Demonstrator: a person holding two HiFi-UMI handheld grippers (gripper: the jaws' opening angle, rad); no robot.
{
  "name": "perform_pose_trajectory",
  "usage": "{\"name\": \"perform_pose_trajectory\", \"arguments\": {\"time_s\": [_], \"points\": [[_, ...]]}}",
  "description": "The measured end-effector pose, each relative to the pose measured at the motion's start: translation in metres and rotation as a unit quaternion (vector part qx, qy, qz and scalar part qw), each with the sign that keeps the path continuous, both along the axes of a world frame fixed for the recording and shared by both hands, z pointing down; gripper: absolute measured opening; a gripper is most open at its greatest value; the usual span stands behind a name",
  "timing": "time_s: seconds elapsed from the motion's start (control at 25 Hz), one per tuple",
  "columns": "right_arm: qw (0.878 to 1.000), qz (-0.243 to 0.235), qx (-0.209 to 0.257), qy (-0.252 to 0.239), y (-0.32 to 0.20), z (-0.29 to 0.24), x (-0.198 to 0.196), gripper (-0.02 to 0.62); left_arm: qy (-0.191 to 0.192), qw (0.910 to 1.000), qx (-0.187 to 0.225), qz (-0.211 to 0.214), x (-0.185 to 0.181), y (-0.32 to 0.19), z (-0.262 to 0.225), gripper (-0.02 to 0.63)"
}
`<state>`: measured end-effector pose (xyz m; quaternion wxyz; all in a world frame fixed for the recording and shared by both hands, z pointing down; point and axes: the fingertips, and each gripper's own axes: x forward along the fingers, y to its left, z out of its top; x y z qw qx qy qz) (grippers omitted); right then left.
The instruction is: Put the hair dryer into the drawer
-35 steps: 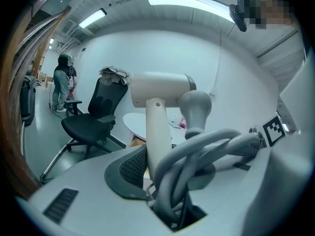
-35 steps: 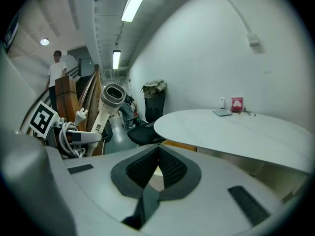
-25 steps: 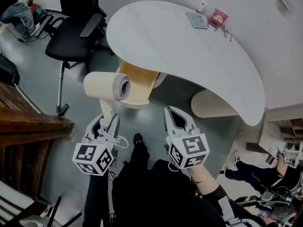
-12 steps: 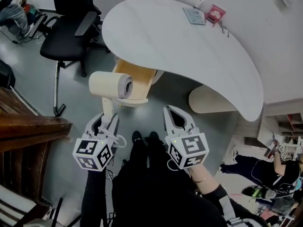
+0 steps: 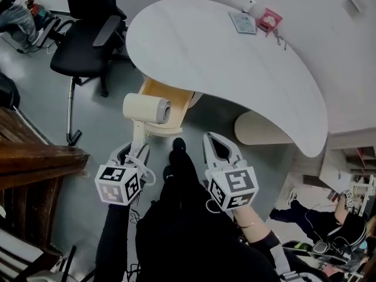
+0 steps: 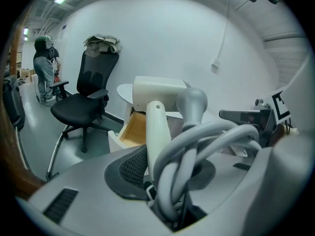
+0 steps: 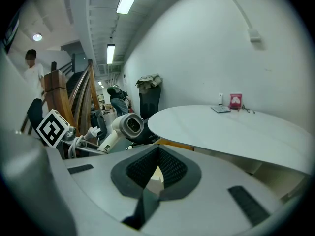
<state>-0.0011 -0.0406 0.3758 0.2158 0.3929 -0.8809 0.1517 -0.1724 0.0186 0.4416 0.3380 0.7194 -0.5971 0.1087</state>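
Note:
A cream hair dryer (image 5: 147, 108) hangs in front of me with its barrel level and its nozzle facing right, just over the front of the open wooden drawer (image 5: 170, 98) under the white table. My left gripper (image 5: 134, 155) is shut on its handle (image 6: 156, 132), and the grey cord (image 6: 197, 146) is looped between the jaws. From the right gripper view the hair dryer (image 7: 129, 126) shows at the left, beside the drawer's edge (image 7: 173, 144). My right gripper (image 5: 218, 147) is shut and holds nothing, a little right of the drawer.
The curved white table (image 5: 235, 57) carries a pink box (image 5: 271, 22) and a card (image 5: 243, 23) at its far side. A black office chair (image 5: 88, 40) stands left of the drawer. Dark wooden stairs (image 5: 35, 151) fill the left edge. My legs are below.
The hair dryer and my left gripper have moved down and to the right, closer to the open drawer. My right gripper has stayed where it was.

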Motion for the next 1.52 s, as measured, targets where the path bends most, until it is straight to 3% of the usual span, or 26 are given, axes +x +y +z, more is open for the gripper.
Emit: {"name": "perform_pose_trajectory", "arguments": {"time_s": [0.28, 0.56, 0.8, 1.08, 1.52], "points": [[1.000, -0.003, -0.016, -0.005, -0.018, 0.011, -0.003, 0.003, -0.013, 0.9976, -0.055, 0.041, 0.005, -0.012, 0.022, 0.167], [0.999, -0.006, -0.034, -0.009, -0.042, 0.020, -0.008, 0.003, -0.028, 0.9870, -0.138, 0.077, -0.001, -0.022, 0.050, 0.167], [0.999, -0.004, -0.048, -0.011, -0.057, 0.032, -0.008, 0.003, -0.060, 0.9712, -0.200, 0.116, -0.008, -0.031, 0.070, 0.167], [0.998, -0.001, -0.069, -0.006, -0.073, 0.047, -0.008, 0.002, -0.067, 0.9527, -0.252, 0.157, -0.006, -0.045, 0.090, 0.167], [0.996, -0.023, -0.090, -0.003, -0.090, 0.059, -0.020, 0.003, -0.084, 0.9246, -0.322, 0.185, -0.007, -0.069, 0.106, 0.167]]}}
